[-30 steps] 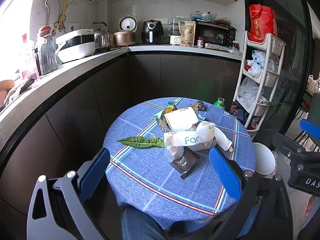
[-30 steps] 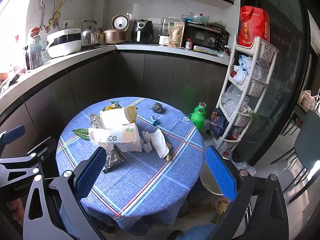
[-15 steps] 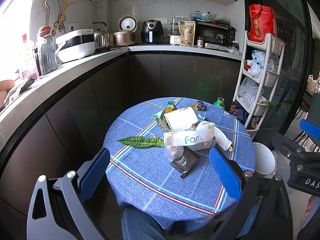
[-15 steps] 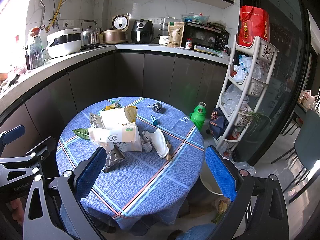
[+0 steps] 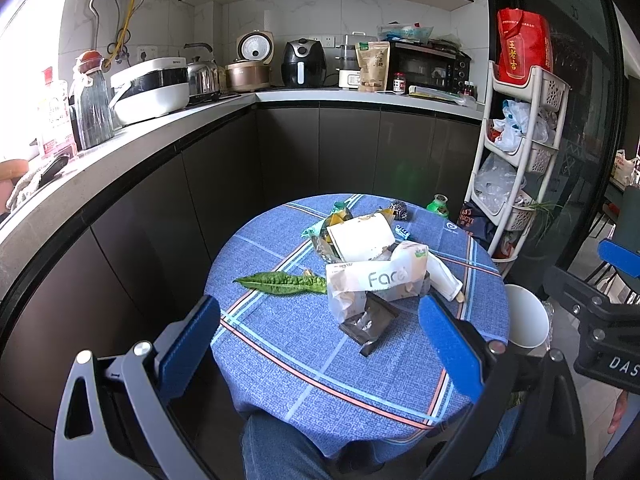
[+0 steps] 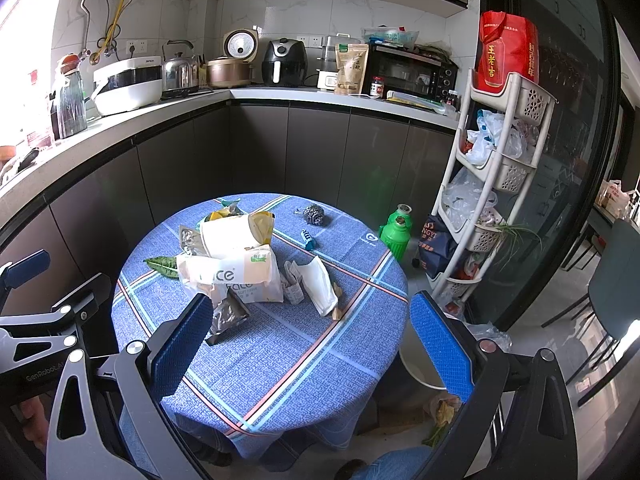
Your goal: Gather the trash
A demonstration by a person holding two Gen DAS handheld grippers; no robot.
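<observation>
A heap of trash lies on the round table with the blue cloth [image 5: 280,344] [image 6: 288,360]: a white tissue pack [image 5: 376,280] [image 6: 232,276], a cream paper bag [image 5: 360,236] [image 6: 236,232], a dark foil wrapper [image 5: 368,322] [image 6: 228,314], a green leaf [image 5: 280,282] [image 6: 162,264], a white crumpled wrapper [image 6: 320,284], a steel scourer [image 6: 314,214] and a small blue item [image 6: 308,238]. My left gripper [image 5: 320,344] hangs open above the near table edge. My right gripper [image 6: 308,344] is open too, short of the heap. Neither holds anything.
A white bin [image 5: 524,320] [image 6: 420,364] stands on the floor right of the table. A green flask [image 6: 396,232] and a white tiered rack [image 6: 492,168] are beyond it. Dark cabinets under a counter [image 5: 160,128] curve behind. A person's jeans-clad leg [image 5: 276,448] is under the table.
</observation>
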